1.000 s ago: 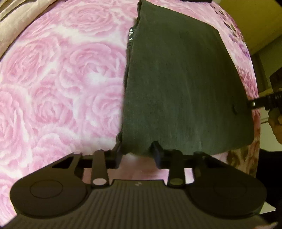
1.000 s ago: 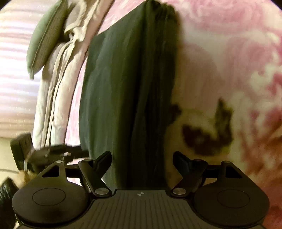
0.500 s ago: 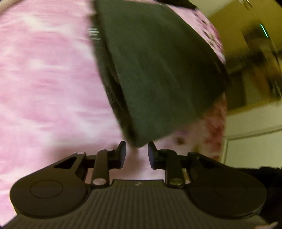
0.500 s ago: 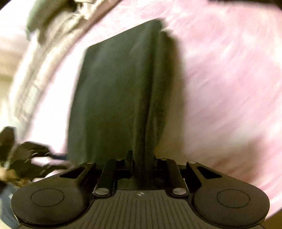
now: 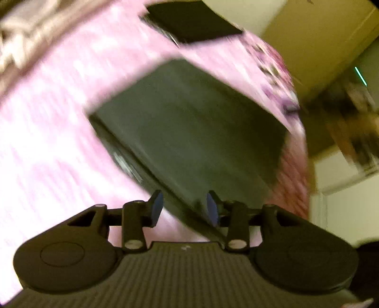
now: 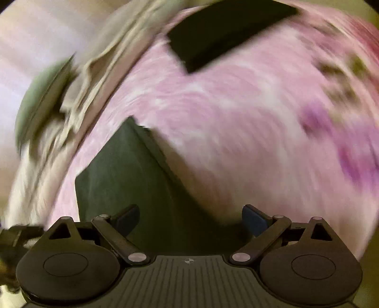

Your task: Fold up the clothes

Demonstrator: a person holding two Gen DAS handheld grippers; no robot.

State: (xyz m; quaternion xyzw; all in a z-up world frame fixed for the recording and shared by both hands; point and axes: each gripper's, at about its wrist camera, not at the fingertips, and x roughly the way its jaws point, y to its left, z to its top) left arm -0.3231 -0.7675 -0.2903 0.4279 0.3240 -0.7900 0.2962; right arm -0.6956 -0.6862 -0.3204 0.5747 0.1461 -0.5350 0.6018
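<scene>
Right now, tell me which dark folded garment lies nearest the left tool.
The grey-green folded garment right at the left tool; the black one lies far across the pink bedspread.

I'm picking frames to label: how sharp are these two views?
Left wrist: motion-smeared bedspread and garment, claw crisp. Right wrist: heavier swirl blur across the bedspread, claw sharp; fisheye bends both.

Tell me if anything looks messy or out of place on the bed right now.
Nothing stands out. The dark folded garment lies flat on the pink floral bedspread, and a second folded black piece sits further back. Both views are motion-blurred, so fine wrinkles can't be judged.
</scene>
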